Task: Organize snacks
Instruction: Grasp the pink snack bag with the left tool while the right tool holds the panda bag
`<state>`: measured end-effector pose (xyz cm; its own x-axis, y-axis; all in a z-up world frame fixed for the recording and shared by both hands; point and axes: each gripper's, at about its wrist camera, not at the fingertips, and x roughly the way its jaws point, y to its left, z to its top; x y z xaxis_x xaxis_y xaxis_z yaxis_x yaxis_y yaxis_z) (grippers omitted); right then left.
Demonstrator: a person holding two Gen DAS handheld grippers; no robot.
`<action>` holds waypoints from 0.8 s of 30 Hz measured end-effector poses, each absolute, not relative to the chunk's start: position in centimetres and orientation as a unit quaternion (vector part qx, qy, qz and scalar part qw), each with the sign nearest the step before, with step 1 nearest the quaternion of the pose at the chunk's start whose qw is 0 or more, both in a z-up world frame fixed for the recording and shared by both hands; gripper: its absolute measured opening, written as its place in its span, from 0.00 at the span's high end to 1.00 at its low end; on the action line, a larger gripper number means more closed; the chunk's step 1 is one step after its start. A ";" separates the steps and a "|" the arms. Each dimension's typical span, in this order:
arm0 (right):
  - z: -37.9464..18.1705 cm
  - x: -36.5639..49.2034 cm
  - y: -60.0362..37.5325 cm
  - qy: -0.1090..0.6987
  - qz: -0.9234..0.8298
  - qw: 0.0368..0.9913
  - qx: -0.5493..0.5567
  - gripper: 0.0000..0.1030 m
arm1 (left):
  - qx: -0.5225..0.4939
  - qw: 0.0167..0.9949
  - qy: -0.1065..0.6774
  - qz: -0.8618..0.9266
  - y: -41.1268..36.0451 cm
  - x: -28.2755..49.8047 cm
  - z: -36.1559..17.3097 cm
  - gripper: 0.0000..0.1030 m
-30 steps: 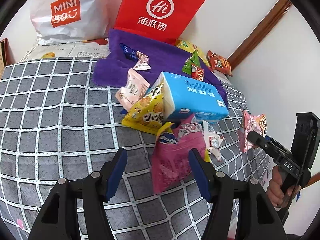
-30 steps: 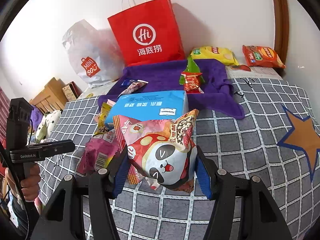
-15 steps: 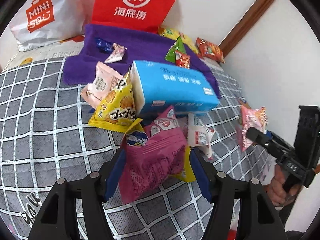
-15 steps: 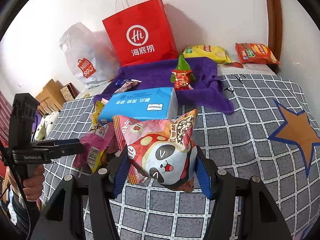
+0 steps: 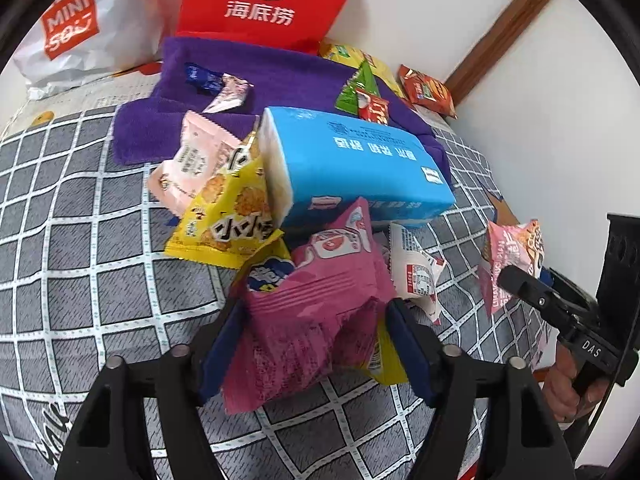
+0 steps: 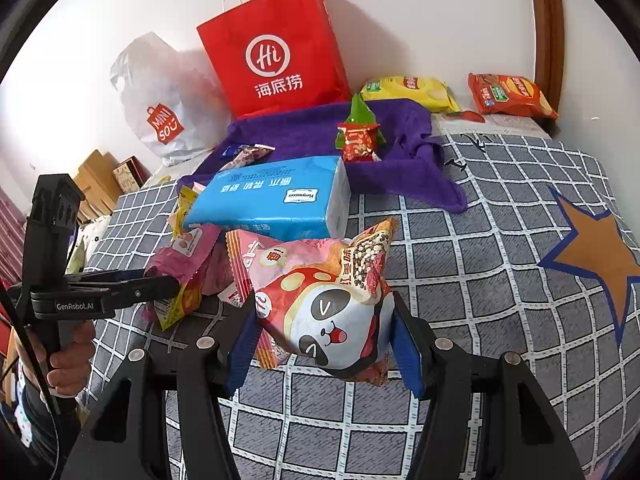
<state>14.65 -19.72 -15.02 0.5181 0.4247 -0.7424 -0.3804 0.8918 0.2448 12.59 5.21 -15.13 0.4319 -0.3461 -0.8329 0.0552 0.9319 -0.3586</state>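
A magenta snack packet (image 5: 332, 280) lies on the heap in front of a blue tissue pack (image 5: 360, 164). My left gripper (image 5: 316, 312) straddles this packet; its jaws are opening, and the blue pads flank the crinkled foil without squeezing it. From the right wrist view the left gripper (image 6: 160, 284) sits low beside the same magenta packet (image 6: 188, 252). My right gripper (image 6: 323, 312) is shut on a pink panda-print packet (image 6: 332, 308), held just above the checked bedspread (image 6: 480, 280). That panda packet (image 5: 512, 248) also shows at the right of the left wrist view.
A yellow packet (image 5: 232, 220), a pale pink packet (image 5: 192, 160) and a small white packet (image 5: 416, 272) crowd the tissue pack. Behind is a purple towel (image 6: 400, 160) with small snacks, a red paper bag (image 6: 276, 60), a white plastic bag (image 5: 72, 28) and two chip bags (image 6: 508, 94) by the wall.
My left gripper has come forward and down over the magenta packet, which now sits between wider-set fingers. The right gripper has kept still with the panda packet.
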 end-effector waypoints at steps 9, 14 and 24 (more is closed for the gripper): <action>-15.0 14.6 -19.1 0.436 0.229 0.870 0.021 0.42 | -0.139 0.844 0.502 -0.127 5.2 12.4 -15.3 0.33; -14.9 14.8 -18.9 0.438 0.228 0.869 0.021 0.42 | -0.149 0.846 0.495 -0.133 6.1 11.9 -15.3 0.41; -14.6 14.6 -18.1 0.436 0.230 0.870 0.014 0.42 | -0.160 0.851 0.481 -0.138 7.0 11.1 -14.3 0.45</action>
<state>14.62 -18.11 -14.64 0.5135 0.4122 -0.7526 -0.3877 0.8939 0.2251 11.11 6.98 -14.26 0.4994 -0.3891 -0.7741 0.0821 0.9107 -0.4049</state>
